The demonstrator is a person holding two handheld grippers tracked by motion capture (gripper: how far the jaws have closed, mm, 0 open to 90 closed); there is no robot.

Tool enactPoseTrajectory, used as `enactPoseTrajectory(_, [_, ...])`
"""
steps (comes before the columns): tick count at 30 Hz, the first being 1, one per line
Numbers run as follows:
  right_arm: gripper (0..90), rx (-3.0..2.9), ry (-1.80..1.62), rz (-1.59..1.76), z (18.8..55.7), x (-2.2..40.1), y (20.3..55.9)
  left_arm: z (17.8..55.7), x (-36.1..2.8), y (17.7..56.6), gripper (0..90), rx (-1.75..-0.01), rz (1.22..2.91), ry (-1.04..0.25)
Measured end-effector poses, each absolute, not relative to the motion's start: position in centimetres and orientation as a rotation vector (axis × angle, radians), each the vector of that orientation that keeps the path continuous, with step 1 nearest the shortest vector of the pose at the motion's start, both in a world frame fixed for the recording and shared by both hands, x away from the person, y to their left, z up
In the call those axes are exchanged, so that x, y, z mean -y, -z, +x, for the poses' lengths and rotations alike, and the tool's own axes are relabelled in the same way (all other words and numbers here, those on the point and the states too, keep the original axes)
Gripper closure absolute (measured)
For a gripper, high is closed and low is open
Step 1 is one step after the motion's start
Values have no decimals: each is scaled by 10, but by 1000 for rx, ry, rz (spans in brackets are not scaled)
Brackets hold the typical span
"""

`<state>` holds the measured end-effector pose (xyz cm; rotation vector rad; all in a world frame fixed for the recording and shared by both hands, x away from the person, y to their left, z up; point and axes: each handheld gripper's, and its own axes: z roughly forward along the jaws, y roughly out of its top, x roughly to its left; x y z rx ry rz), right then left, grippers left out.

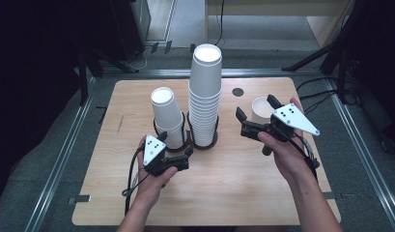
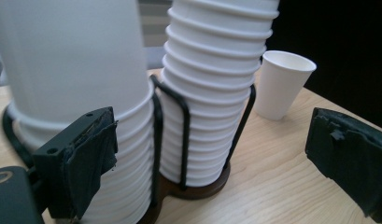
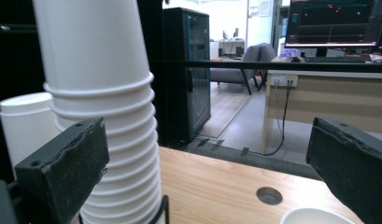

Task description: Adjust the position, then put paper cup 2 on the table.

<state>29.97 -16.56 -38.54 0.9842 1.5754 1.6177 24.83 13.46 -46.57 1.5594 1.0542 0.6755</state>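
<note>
On the wooden table [image 1: 224, 193] two stacks of white paper cups stand in a black wire holder [image 1: 188, 140]: a short stack [image 1: 167, 116] on the left and a tall stack [image 1: 205, 94] beside it, with a single paper cup [image 1: 260, 108] standing apart to the right. The left gripper [image 1: 178, 154] hangs just beside the short stack with its jaws wide apart and empty; the right gripper [image 1: 255, 113] is likewise spread open, holding nothing, next to the single cup. These cups are probably very light and thin-walled (easily crushed), and nested ones tend to cling together. A gentle pinch across the top cup's wall, just under the stiffer rolled rim, seems the safest hold.
</note>
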Motion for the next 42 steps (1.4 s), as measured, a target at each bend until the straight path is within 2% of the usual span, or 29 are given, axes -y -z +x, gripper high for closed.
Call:
enactPoseTrajectory(20, [0,-1584,-1706,938,297,145,366,272,-93,449,26,-1042,1567,-715])
enactPoseTrajectory(42, [0,-1614,-1727,893,301,122,352,287,-80,443,26,-1035,1545,-750])
